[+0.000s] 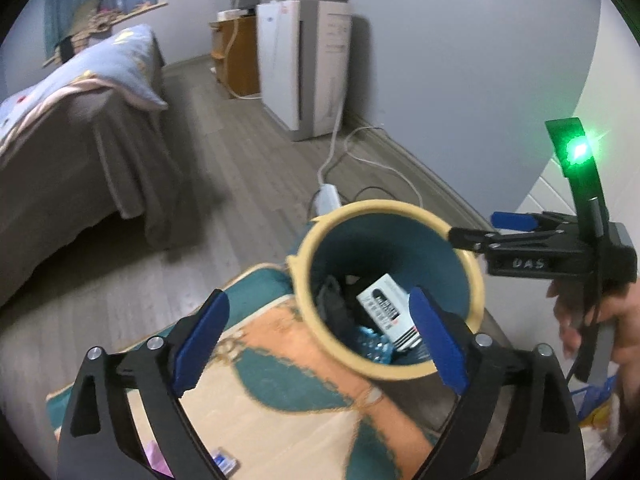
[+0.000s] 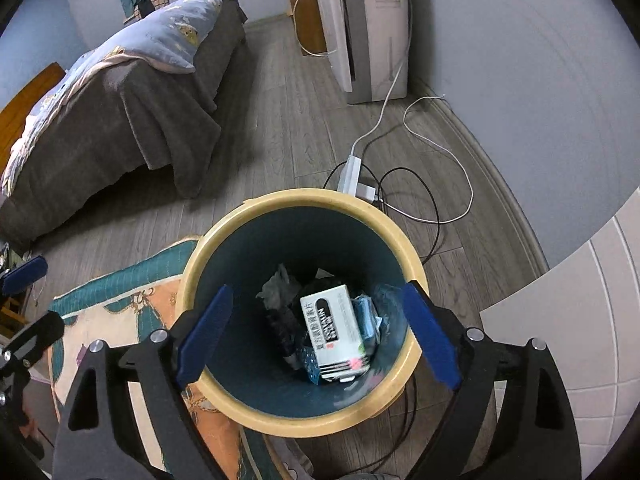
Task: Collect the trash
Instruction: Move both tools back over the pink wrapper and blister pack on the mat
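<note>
A round bin with a cream rim and a teal inner wall [image 1: 400, 248] stands on the floor at the edge of a rug. It holds a white printed box [image 1: 386, 312], a blue wrapper [image 1: 374, 346] and dark crumpled scraps. My left gripper [image 1: 316, 300] hangs open over the bin's near rim with nothing between its blue pads. In the right wrist view the bin [image 2: 304, 198] is seen from above, with the box [image 2: 336, 328] inside. My right gripper [image 2: 318, 292] is open and empty above the bin's mouth. It also shows from the side as the right gripper [image 1: 480, 229] by the far rim.
A patterned rug [image 1: 280, 392] lies under the left gripper, with small scraps [image 1: 224, 460] at its near edge. A bed with a brown cover [image 2: 132, 128] is at the left. A white appliance [image 2: 372, 28], a power strip [image 2: 352, 176] and loose cables lie behind the bin.
</note>
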`<state>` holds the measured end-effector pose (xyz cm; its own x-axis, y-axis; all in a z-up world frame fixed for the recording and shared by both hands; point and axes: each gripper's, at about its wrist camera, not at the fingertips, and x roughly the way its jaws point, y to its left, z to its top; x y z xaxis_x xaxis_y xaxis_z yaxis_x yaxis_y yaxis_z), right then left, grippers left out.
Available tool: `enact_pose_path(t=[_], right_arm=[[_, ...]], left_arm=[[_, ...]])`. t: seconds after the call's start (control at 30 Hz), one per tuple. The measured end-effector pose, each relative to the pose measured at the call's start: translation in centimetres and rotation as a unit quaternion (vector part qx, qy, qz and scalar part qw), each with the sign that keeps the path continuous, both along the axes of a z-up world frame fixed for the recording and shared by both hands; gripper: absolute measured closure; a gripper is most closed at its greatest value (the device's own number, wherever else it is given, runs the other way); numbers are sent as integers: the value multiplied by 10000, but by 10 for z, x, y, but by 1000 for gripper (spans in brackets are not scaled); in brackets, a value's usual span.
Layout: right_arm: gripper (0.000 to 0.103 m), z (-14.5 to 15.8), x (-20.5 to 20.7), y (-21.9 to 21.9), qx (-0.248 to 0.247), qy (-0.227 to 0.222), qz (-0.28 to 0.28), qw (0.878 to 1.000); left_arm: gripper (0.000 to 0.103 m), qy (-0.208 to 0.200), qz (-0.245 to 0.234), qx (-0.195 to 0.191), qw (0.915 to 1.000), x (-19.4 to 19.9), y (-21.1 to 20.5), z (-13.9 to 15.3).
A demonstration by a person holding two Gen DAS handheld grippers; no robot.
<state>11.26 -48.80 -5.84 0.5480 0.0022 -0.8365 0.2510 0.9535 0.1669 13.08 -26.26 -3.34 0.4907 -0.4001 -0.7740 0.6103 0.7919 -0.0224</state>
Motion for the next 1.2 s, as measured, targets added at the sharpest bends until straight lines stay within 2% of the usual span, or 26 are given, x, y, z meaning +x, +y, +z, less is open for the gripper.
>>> enact_pose_path(t=[0.23,0.33,0.5,0.77,0.93,1.1,1.2], right_arm=[[6,21,-8,20,-112,-109,126,9998],[6,35,-12,36,-189,-211,187,9994],[6,57,-13,80,-248,-377,555,9974],[6,80,-6,169,-340,-580,1171,9908],[6,76,1,217,-255,-541,1345,9891],[6,50,2,253,-94,-274,1577,9871],[6,33,0,268,-176,-151,1753,9842]], left_arm=[[9,-218,373,90,9990,-12,43,17],[8,-324,600,83,9976,-20,72,31],[7,-438,1081,64,9932,-34,127,46],[7,-490,1913,266,9800,-61,212,50],[7,-530,2216,398,9729,-75,243,47],[7,-459,2448,277,9681,-81,267,41],[7,-430,2546,233,9658,-82,278,35]])
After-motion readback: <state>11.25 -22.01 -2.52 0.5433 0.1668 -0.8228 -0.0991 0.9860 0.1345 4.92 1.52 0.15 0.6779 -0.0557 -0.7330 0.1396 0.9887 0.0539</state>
